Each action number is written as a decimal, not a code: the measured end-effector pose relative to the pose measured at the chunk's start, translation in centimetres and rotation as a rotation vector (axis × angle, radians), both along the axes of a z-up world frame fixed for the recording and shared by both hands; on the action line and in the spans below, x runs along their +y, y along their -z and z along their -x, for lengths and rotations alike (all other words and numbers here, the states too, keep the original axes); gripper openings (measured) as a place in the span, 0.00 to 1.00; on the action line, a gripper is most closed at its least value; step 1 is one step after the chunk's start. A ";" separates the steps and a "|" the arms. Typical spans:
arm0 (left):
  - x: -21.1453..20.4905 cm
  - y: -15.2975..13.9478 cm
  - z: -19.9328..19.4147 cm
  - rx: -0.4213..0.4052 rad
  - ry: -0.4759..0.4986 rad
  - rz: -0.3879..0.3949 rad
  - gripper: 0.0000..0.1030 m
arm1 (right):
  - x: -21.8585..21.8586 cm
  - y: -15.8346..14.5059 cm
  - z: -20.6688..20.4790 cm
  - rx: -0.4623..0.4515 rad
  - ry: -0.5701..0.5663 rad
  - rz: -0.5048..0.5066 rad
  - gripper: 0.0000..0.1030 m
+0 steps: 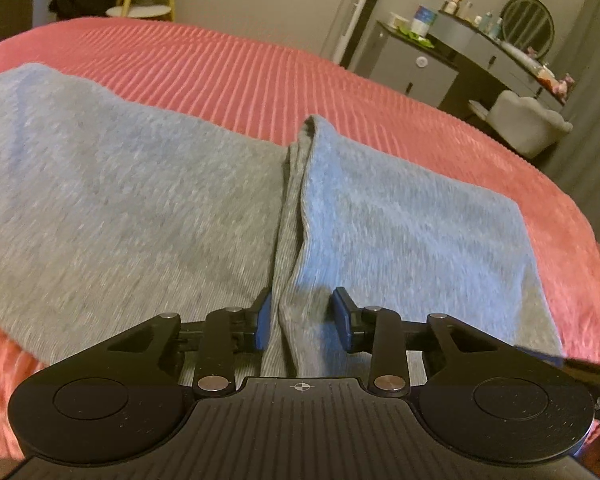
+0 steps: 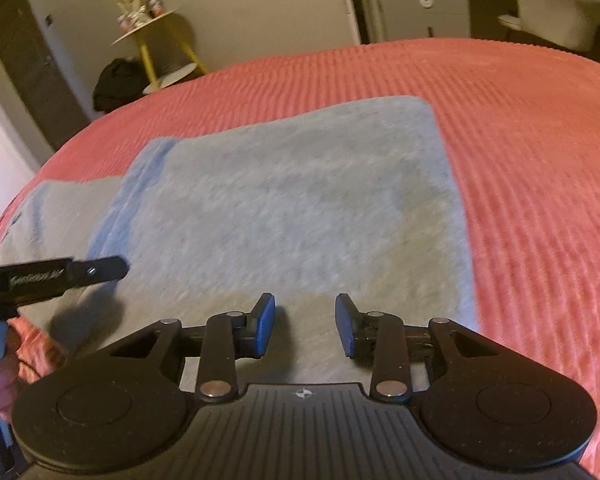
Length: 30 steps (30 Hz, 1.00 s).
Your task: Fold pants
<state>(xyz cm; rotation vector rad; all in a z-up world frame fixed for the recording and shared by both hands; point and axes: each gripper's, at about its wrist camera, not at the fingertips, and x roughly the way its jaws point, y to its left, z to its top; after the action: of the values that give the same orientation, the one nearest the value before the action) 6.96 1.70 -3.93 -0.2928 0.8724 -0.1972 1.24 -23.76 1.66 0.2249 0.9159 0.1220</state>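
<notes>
Grey pants (image 1: 140, 200) lie folded on a coral ribbed bedspread (image 1: 240, 68). One layer is lapped over another, and its raised fold edge (image 1: 296, 208) runs toward me. My left gripper (image 1: 302, 314) hovers low over the near end of that fold, jaws apart, with the ridge of cloth between the blue pads (image 1: 263, 320) and no clear squeeze on it. In the right wrist view the pants (image 2: 292, 208) form a flat rectangle. My right gripper (image 2: 305, 316) is open over their near edge with nothing between its fingers. The left gripper (image 2: 96, 270) pokes in from the left, held by a hand (image 2: 0, 380).
The bed's edge curves away on the right (image 1: 580, 216). Beyond it stand a grey dresser (image 1: 416, 72) with a round mirror and a pale upholstered chair (image 1: 528, 120). A yellow-legged side table (image 2: 156, 40) and a dark bundle (image 2: 118, 82) sit past the far side of the bed.
</notes>
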 end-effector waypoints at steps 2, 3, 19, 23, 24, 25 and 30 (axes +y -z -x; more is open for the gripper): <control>0.4 0.0 0.4 0.009 -0.020 0.026 0.35 | 0.1 0.0 0.6 0.004 -0.006 -0.038 0.32; 0.6 -0.1 0.7 0.016 -0.025 0.038 0.35 | -0.1 -0.1 0.9 0.006 -0.001 -0.070 0.32; 0.4 -0.8 2.9 0.014 0.006 0.101 0.52 | -4.3 0.6 5.7 0.054 0.303 -0.441 0.61; 1.3 -2.1 4.1 -0.101 -0.074 0.122 0.52 | -3.8 0.1 6.3 0.030 0.285 -0.427 0.73; 1.6 -2.4 4.4 -0.132 -0.088 0.135 0.52 | -3.8 0.0 6.6 0.025 0.296 -0.420 0.74; 1.9 -2.5 4.6 -0.153 -0.095 0.150 0.53 | -4.0 -0.1 6.8 0.024 0.318 -0.418 0.74; 1.9 -2.6 4.6 -0.187 -0.048 0.222 0.60 | -4.8 -0.2 6.9 -0.003 0.387 -0.432 0.74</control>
<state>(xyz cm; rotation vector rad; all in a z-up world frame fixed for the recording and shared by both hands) 2.34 3.56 -1.34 -0.4943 0.6578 -0.2733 -5.70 -28.54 1.85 0.7970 0.8203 -0.0407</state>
